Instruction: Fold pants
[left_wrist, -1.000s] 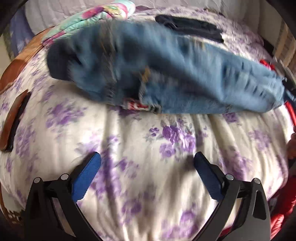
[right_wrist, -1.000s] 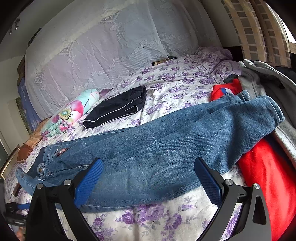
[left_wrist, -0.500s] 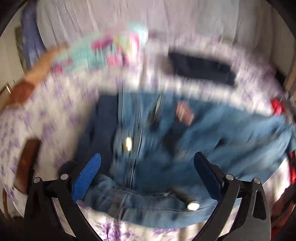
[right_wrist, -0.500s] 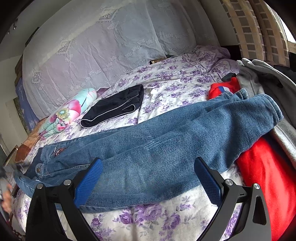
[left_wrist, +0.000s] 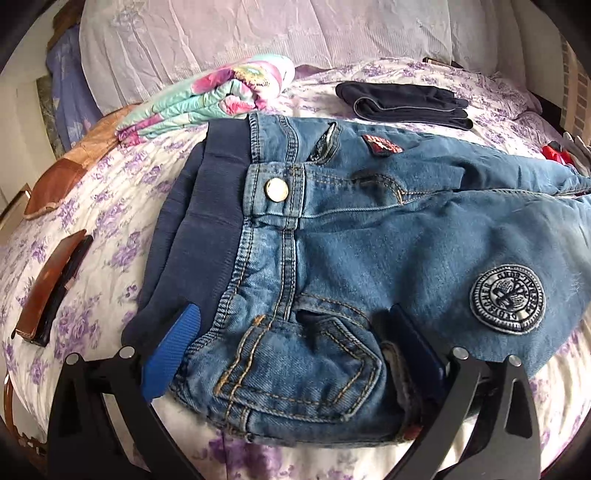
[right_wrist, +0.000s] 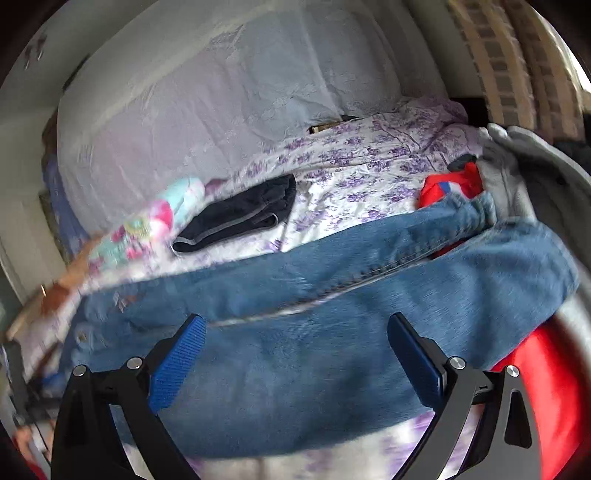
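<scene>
Blue jeans (left_wrist: 351, 236) lie spread across the flowered bed, waist at the left, legs running right. In the left wrist view my left gripper (left_wrist: 291, 354) is open, its blue pads either side of the near waist corner with the pocket, low over the cloth. In the right wrist view the jeans' legs (right_wrist: 332, 332) fill the middle, blurred. My right gripper (right_wrist: 295, 358) is open, its pads straddling the near leg around the thigh. The leg ends rest on a red garment (right_wrist: 546, 376).
Folded dark shorts (left_wrist: 402, 103) lie behind the jeans, with a flowered roll (left_wrist: 207, 99) to their left. A brown case (left_wrist: 48, 288) lies at the left bed edge. Grey clothing (right_wrist: 517, 177) is piled at the right. A white lace cover (right_wrist: 221, 110) stands behind.
My left gripper has swung in from the bare sheet over the jeans' waist. My right gripper has moved forward and down over the legs. The jeans' waist now lies flat.
</scene>
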